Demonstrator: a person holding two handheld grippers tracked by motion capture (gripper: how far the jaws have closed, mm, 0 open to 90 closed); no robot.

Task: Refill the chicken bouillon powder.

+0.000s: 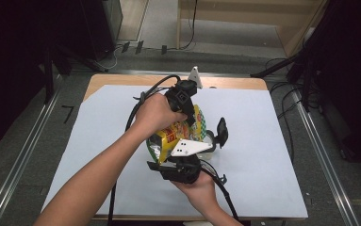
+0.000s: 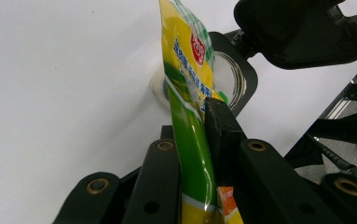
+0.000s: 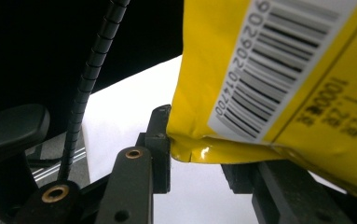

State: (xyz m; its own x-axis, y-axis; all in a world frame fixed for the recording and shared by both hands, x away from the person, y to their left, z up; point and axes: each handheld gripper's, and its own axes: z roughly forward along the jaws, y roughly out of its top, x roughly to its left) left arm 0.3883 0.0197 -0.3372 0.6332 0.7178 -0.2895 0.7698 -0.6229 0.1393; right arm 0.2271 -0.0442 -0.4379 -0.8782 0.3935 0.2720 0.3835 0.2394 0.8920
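Observation:
A yellow and green snack bag [image 1: 187,132] is held up over the white table cover between both grippers. My left gripper [image 1: 187,121] comes down from the far side, shut on the bag's upper edge. In the left gripper view the bag [image 2: 190,84] runs edge-on between the closed jaws of the left gripper [image 2: 192,116]. My right gripper [image 1: 168,155] reaches in from the near side under a grey plate [image 1: 190,147]. In the right gripper view the bag's barcode corner [image 3: 269,70] sits in the right gripper [image 3: 197,149], one pad against its folded edge.
A black holder [image 1: 221,131] with a round opening [image 2: 234,77] and a flap [image 2: 302,32] stands just right of the bag. The white cover [image 1: 263,141] spans the wooden table. Cables trail from both grippers, and metal rails run along the floor at both sides.

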